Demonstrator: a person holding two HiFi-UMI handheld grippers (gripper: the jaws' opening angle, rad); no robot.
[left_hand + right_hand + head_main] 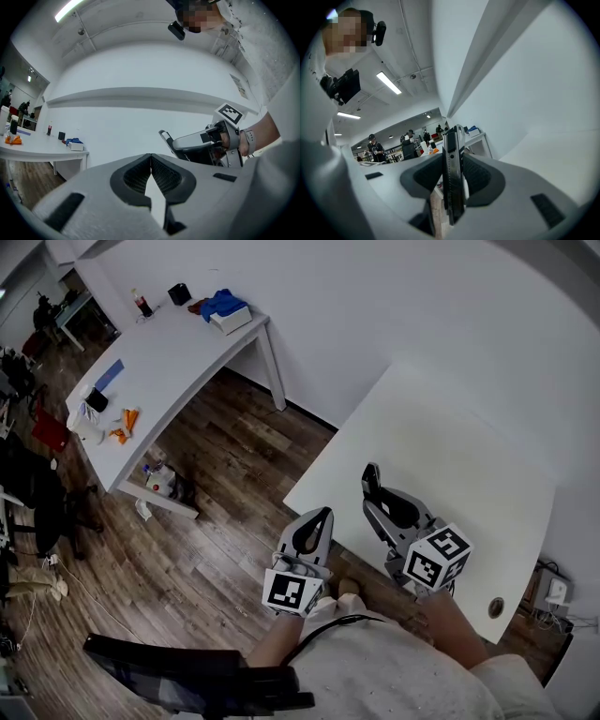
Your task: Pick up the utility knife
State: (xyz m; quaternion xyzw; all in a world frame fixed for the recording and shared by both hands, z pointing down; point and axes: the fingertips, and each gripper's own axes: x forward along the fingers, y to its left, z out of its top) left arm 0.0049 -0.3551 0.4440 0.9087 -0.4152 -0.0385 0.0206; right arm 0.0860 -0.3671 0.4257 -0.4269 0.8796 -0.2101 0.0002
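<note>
Dark slim utility knife (451, 140) clamped between pads of grey right gripper (452, 161), long axis straight along the jaws, tip poking out front, over white tabletop (450, 456). Grey left gripper (150, 157) pinched together, empty, just beside, probably not needed.

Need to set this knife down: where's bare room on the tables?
The near table is bare from the wall to its front edge, beyond the right hand-held gripper holding the knife. The far table is crowded at both ends.
</note>
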